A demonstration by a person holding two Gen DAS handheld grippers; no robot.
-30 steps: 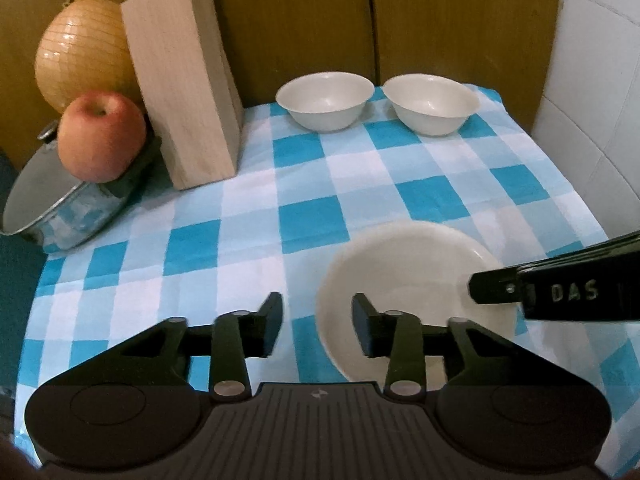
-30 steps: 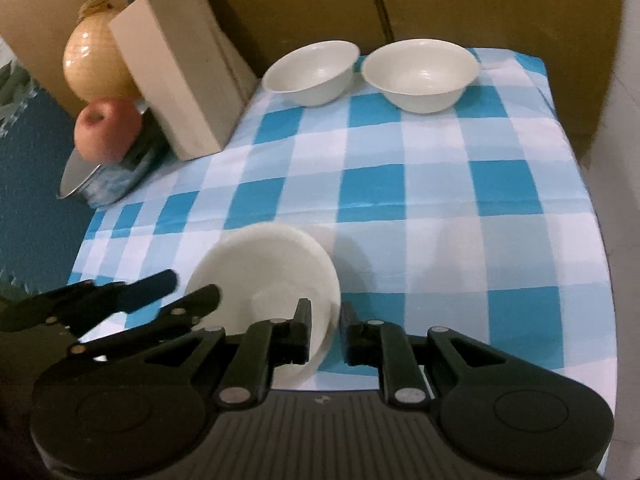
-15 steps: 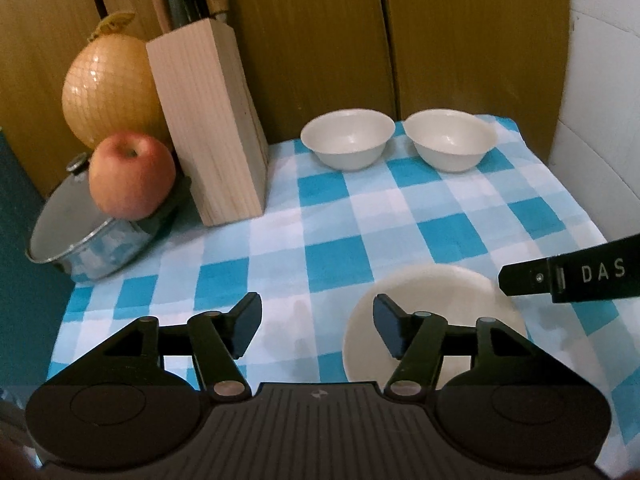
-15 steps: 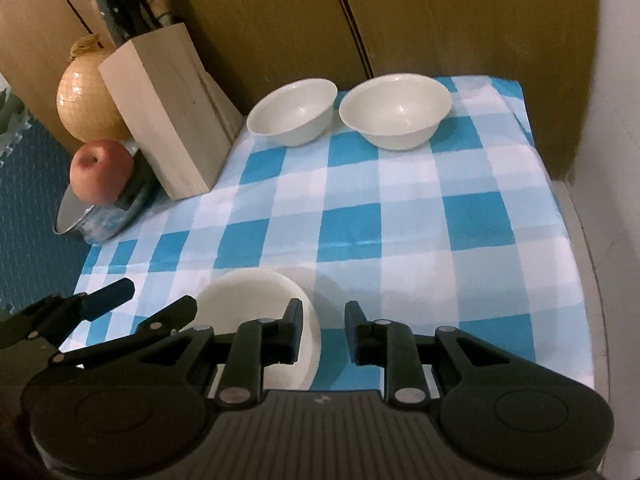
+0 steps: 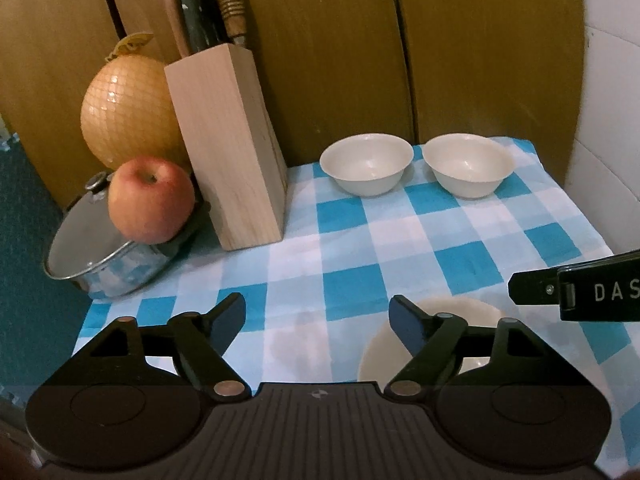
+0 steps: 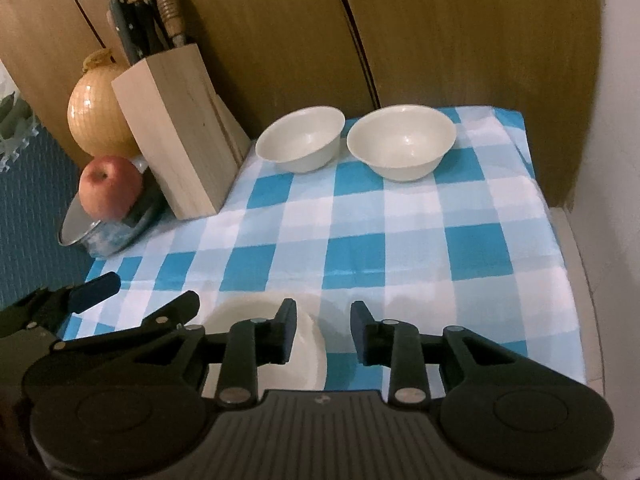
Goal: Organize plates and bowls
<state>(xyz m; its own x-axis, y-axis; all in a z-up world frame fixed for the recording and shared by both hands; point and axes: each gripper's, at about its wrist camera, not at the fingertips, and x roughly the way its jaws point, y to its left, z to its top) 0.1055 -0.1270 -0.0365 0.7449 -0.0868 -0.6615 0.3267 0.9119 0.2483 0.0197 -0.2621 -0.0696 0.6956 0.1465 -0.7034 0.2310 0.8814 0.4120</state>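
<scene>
A white plate (image 5: pixel 472 316) lies on the blue checked cloth at the near edge; it also shows in the right wrist view (image 6: pixel 308 344). Two white bowls stand side by side at the back: the left bowl (image 5: pixel 366 163) (image 6: pixel 301 138) and the right bowl (image 5: pixel 467 165) (image 6: pixel 401 141). My left gripper (image 5: pixel 318 318) is open wide and empty, its right finger over the plate's left part. My right gripper (image 6: pixel 323 330) is open and empty, just above the plate's right rim; it also shows at the right edge of the left wrist view (image 5: pixel 576 290).
A wooden knife block (image 5: pixel 228 144) with knives stands at the back left. Beside it sit a netted melon (image 5: pixel 128 110) and an apple (image 5: pixel 150 198) on a lidded steel pot (image 5: pixel 100 264). Wooden panels close the back, a white wall the right.
Both grippers have pulled back and up from the plate. The left gripper's jaws have opened wider, and the right gripper's jaws have opened too. The plate stays on the cloth.
</scene>
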